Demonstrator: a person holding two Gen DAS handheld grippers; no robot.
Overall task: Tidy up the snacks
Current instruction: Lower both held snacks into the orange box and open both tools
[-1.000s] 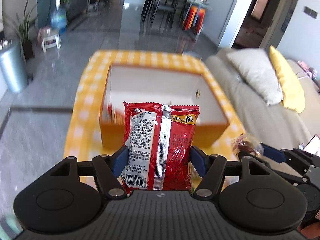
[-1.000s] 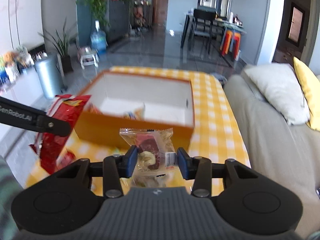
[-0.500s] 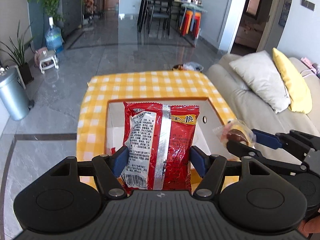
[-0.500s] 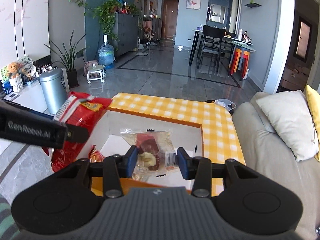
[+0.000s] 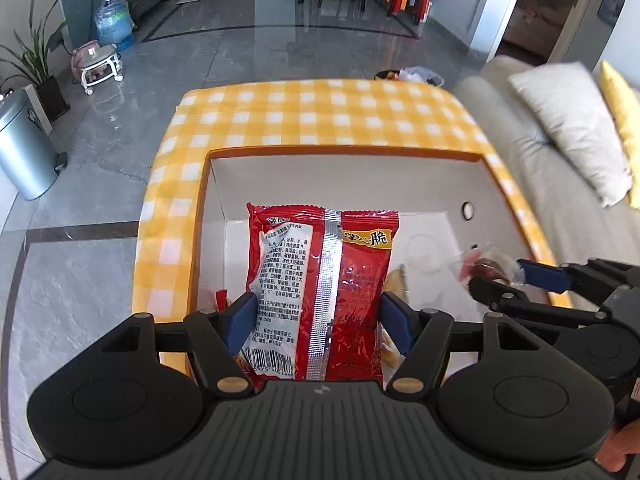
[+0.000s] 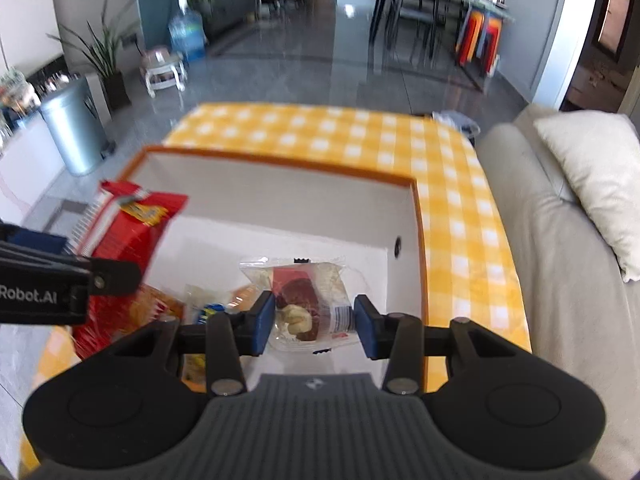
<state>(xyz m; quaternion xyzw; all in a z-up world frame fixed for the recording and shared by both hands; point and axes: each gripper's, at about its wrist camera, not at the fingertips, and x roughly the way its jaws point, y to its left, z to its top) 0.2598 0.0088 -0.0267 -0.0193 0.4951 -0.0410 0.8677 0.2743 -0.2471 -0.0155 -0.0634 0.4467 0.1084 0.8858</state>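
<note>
Left wrist: left tool point(image 5: 316, 322) clamping red noodle packet point(image 5: 320, 284), right tool point(image 6: 315, 320) pinching clear-wrapped pastry point(image 6: 308, 300); lower into box point(image 5: 344, 152), release toward 12 o'clock.

Red snack bag point(image 5: 320, 292): glossy foil-like plastic, silver seam. Small wrapper point(image 6: 308, 304): clear crinkly film. Box point(image 5: 340, 184): matt white card inside. Counter point(image 5: 320, 116) cloth: checked, smooth. Tongs point(image 5: 320, 320): matt black plastic, blue pads. Floor point(image 5: 280, 48): polished, reflective.
</note>
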